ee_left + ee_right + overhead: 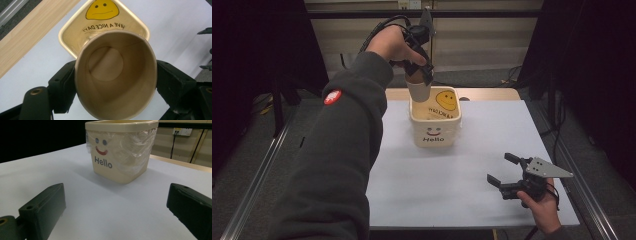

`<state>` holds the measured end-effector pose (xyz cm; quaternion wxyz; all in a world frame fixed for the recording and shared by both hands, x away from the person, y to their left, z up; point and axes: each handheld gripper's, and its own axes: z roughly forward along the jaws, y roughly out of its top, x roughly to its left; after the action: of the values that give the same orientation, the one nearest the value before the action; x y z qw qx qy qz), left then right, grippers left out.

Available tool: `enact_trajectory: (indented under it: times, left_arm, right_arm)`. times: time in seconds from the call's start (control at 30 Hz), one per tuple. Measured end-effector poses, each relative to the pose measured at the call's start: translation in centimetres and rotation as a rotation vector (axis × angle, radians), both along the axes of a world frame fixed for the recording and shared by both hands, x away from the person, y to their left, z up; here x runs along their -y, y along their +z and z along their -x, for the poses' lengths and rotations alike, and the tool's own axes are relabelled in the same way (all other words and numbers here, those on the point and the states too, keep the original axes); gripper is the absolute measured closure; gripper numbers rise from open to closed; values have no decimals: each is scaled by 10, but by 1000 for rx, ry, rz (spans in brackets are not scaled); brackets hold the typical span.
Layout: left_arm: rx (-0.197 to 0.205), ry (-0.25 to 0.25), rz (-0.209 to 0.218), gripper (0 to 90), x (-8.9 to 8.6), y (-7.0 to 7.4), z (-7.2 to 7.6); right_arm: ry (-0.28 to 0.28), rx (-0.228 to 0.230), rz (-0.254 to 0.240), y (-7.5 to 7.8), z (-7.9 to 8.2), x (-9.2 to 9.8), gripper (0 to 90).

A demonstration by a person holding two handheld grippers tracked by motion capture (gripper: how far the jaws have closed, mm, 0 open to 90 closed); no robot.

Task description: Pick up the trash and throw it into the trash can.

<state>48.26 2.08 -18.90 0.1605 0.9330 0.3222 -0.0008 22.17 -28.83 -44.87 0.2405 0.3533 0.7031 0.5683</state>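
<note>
Left tongs point(419, 80) pinch a paper cup point(115, 75) above the cream "Hello" bin point(435, 131); right tongs point(502, 170) rest spread on the white counter point(492, 130), dark curtains point(602, 75) flanking.

A white tabletop point(492, 150) with a wooden strip point(489, 94) along its far edge is set on grey floor point(272, 150). A beige wall point(482, 35) with a socket point(181, 131) is seen behind, flanked by dark curtains point(597, 75).

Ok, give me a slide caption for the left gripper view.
Left gripper clamps an empty paper cup above the cream smiley-face bin.
</note>
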Motion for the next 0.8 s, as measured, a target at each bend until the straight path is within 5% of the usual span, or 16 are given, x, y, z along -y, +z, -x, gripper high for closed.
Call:
enact_trajectory:
  times: [0.43,0.67,0.8]
  left_arm:
    - [-22,-13,10,224,9,-37,-9]
    - [-27,-43,-5,220,10,-47,-11]
    - [-19,-12,0,218,10,-49,-11]
  right_arm:
    - [4,-5,6,0,0,0,15]
    - [6,-4,1,0,0,0,15]
    - [11,-5,8,0,0,0,15]
